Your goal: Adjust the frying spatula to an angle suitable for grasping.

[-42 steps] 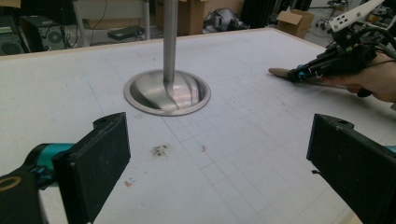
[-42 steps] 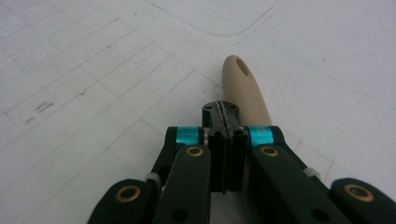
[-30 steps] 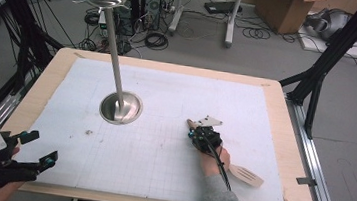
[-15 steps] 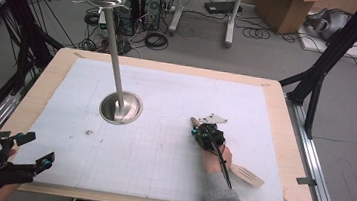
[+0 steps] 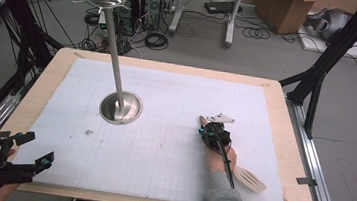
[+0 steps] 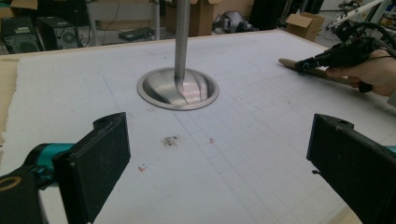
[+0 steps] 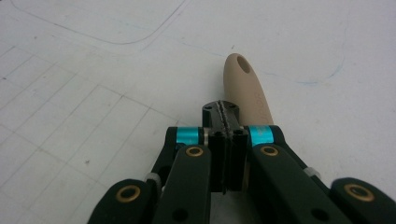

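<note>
Across the high view, a white gridded mat point(image 5: 163, 129) covers the wooden table, with a steel pole stand on a round dished base point(image 5: 120, 107) left of centre. Lower right, the right gripper point(image 5: 203, 125) lies low over the mat, and a pale wooden slotted spatula point(image 5: 248, 179) lies beside the person's wrist, its blade toward the lower right corner. At lower left, the left gripper point(image 5: 35, 148) hovers off the mat's edge, far from the spatula. Along the left gripper view, its jaws stand wide apart and empty, the base point(image 6: 178, 88) ahead. Upper right there, the right gripper point(image 6: 303, 64) is seen above the handle point(image 6: 317, 72). From the right gripper view, the jaws are pressed together with nothing between, and the spatula's handle point(image 7: 245, 88), hole at its tip, runs forward underneath, just right of them. I judge the right gripper nearer by far.
</note>
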A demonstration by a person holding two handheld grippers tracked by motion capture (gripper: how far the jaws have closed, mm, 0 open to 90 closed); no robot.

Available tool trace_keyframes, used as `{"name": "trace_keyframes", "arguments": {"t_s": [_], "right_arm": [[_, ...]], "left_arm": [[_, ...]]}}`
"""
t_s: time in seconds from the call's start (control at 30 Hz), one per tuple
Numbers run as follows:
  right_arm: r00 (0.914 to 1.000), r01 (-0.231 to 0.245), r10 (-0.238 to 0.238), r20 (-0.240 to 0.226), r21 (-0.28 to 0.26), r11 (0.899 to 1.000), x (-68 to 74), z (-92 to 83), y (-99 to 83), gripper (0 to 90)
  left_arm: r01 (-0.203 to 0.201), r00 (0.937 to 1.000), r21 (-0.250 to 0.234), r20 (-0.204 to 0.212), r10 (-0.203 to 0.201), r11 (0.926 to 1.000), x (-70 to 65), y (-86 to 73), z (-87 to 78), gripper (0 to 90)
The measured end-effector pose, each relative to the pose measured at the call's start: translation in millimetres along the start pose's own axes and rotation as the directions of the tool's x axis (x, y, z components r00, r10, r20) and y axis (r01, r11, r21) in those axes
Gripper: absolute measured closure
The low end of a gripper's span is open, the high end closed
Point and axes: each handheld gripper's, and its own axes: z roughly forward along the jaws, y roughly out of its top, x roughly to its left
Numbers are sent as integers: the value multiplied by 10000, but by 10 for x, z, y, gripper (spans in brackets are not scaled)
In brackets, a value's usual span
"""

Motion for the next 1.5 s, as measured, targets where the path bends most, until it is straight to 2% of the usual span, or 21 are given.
{"name": "trace_keyframes", "arguments": {"t_s": [0.33,0.47,0.57,0.7,0.93,1.17,1.3,1.5], "right_arm": [[9999,-108,109,14,-65,9999,-19,-6,-6,900],[9984,-197,174,-542,-434,9989,2,-90,23,900],[9957,105,-169,-915,-700,9975,54,-229,80,900],[9877,227,-405,-1513,-1173,9928,76,-472,153,900],[9759,515,-756,-2045,-1203,9914,77,-683,153,900],[9643,555,-868,-2502,-1294,9900,-60,-919,106,900],[9551,725,-1124,-2742,-1514,9858,-174,-1065,76,900],[9561,603,-1111,-2712,-1889,9801,-355,-1233,13,880]], "left_arm": [[8,10000,-5,-9,-8,10000,10,5,-2,66],[13,10000,-15,58,-13,10000,16,13,32,66],[17,9999,-3,132,-17,10000,24,22,74,66],[-32,9995,15,315,32,10000,25,49,149,66],[-132,9970,5,767,131,9999,16,109,320,66],[-223,9930,-36,1158,226,9997,-3,173,485,66],[-261,9909,-16,1323,261,9997,-18,194,561,66],[-310,9881,27,1510,303,9995,-33,217,658,65]]}}
